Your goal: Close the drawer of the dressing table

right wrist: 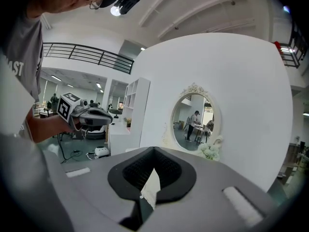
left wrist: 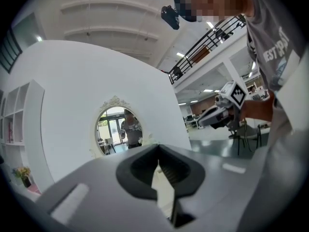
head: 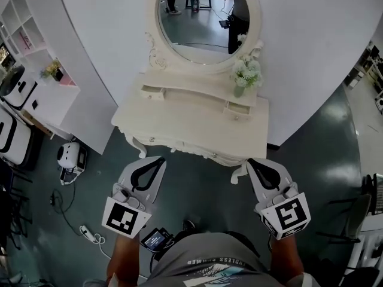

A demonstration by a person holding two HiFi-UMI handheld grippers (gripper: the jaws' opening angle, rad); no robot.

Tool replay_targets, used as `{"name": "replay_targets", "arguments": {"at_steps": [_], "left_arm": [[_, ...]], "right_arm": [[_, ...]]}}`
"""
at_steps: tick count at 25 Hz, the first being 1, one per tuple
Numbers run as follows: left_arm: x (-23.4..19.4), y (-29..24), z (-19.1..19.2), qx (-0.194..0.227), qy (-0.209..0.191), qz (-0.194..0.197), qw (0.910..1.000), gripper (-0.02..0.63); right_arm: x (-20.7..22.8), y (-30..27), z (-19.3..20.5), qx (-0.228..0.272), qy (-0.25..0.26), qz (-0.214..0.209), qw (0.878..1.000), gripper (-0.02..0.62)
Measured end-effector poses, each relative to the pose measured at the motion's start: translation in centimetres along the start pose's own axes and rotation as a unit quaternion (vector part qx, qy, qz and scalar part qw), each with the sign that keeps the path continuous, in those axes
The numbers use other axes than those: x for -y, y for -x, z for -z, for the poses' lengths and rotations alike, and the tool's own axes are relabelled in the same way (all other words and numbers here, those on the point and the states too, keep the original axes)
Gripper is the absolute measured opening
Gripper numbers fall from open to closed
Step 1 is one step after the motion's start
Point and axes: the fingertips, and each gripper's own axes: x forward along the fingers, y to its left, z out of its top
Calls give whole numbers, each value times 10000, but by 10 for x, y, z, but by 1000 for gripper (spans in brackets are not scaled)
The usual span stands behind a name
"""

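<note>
Jaws on both your grippers are closed with nothing between them. The left gripper (head: 158, 159) and right gripper (head: 251, 161) hover over the dark grey-green floor (head: 197, 187), near the front edge of the cream-white carved desk (head: 191, 124) with its oval mirror (head: 200, 17). On its far raised tier sit a small left drawer (head: 152, 92) and a small right drawer (head: 237, 109), the latter just beside a vase of white flowers (head: 246, 73); you cannot tell which stands open.

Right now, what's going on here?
A person stands facing a white dressing table with a gripper in each hand. The left tongs and right tongs are both shut and empty. They are held short of the table's front edge and touch nothing. The small upper drawer beside the flowers looks pulled out and has not yet been pushed in.
</note>
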Motion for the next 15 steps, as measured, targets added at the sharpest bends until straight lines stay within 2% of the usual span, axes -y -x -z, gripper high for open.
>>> {"name": "replay_targets", "arguments": {"at_steps": [8,15], "left_arm": [[-44,2,16,146,159,-50,9998,3],[-77,-15,35,-198,289,-448,9984,3]], "right_arm": [[-10,-39,-17,-26,83,22,10000,-2],[18,-87,-27,79,129,-262,9995,-2]]}}
